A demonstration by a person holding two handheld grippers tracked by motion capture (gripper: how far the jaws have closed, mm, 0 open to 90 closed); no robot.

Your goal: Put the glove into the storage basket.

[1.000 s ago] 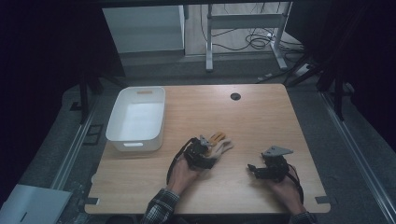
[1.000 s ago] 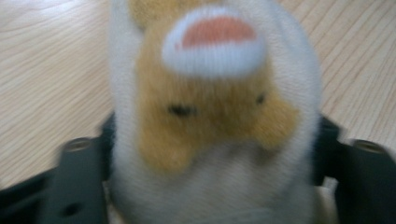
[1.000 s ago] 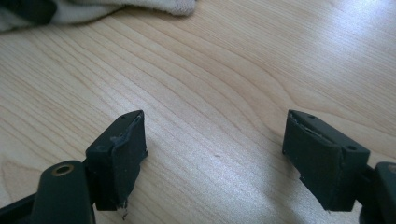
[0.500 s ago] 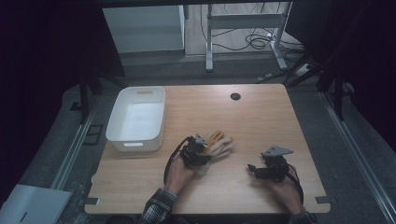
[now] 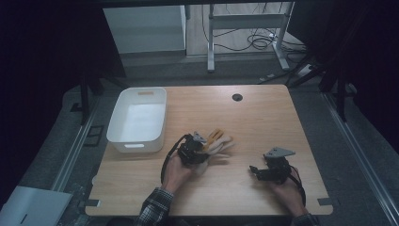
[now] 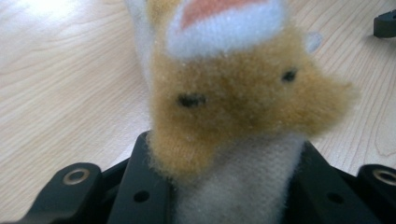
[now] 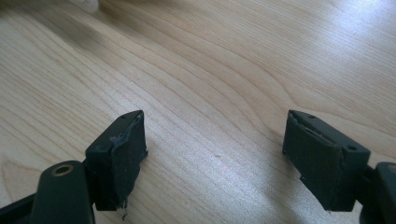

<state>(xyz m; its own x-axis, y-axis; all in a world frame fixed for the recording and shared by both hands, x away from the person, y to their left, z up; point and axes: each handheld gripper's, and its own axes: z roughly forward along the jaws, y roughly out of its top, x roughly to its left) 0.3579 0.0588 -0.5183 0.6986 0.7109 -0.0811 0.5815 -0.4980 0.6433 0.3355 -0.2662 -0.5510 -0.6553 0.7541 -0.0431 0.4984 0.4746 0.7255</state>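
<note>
A fuzzy tan-and-cream plush toy with two small dark stitched eyes lies near the middle of the pale wooden table, just right of the white rectangular plastic bin. In the high view its long axis runs from about eight o'clock to two o'clock, with the free end (cream and yellow-orange limbs, as far as can be told) pointing toward two o'clock, away from the person. The left gripper has just been closing and now pinches the toy's cream lower part firmly between its black jaws; in the left gripper view the tan face points up toward twelve o'clock. The right gripper sits well apart at about four o'clock from the toy, its jaws spread wide with bare wood between them. No readable writing or label shows on toy, bin or table.
</note>
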